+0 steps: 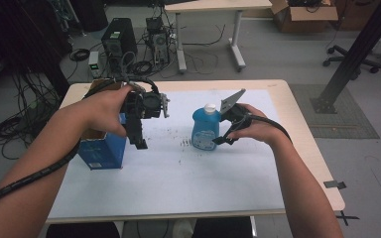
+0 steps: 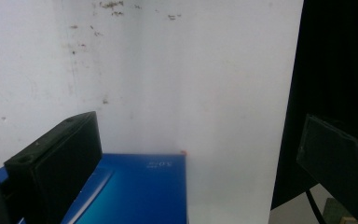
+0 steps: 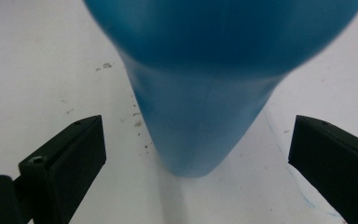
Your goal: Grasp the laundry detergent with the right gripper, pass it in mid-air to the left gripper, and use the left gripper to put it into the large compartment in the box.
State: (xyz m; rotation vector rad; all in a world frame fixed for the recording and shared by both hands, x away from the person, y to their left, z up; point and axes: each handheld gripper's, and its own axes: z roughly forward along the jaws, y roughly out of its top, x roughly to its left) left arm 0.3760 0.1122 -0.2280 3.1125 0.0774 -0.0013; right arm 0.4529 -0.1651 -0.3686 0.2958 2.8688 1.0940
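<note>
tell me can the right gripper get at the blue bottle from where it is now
Probably yes: the right gripper is open, its jaws set either side of the blue bottle, with nothing between them.

Open white table surface (image 1: 178, 173) across the whole near half: free passage from the near edge. Blue bottle (image 1: 205, 129) upright at centre, blocking the straight path between the two grippers. Right gripper (image 1: 224, 133) just beside the bottle, jaws spread wide, clearance on both sides of the bottle body (image 3: 200, 93). Blue box (image 1: 101, 148) upright near the left edge, obstructing low travel there; left gripper (image 1: 138, 139) above its right side, jaws apart. Clear lane of bare surface between box and bottle. Far strip behind the bottle unobstructed.
</note>
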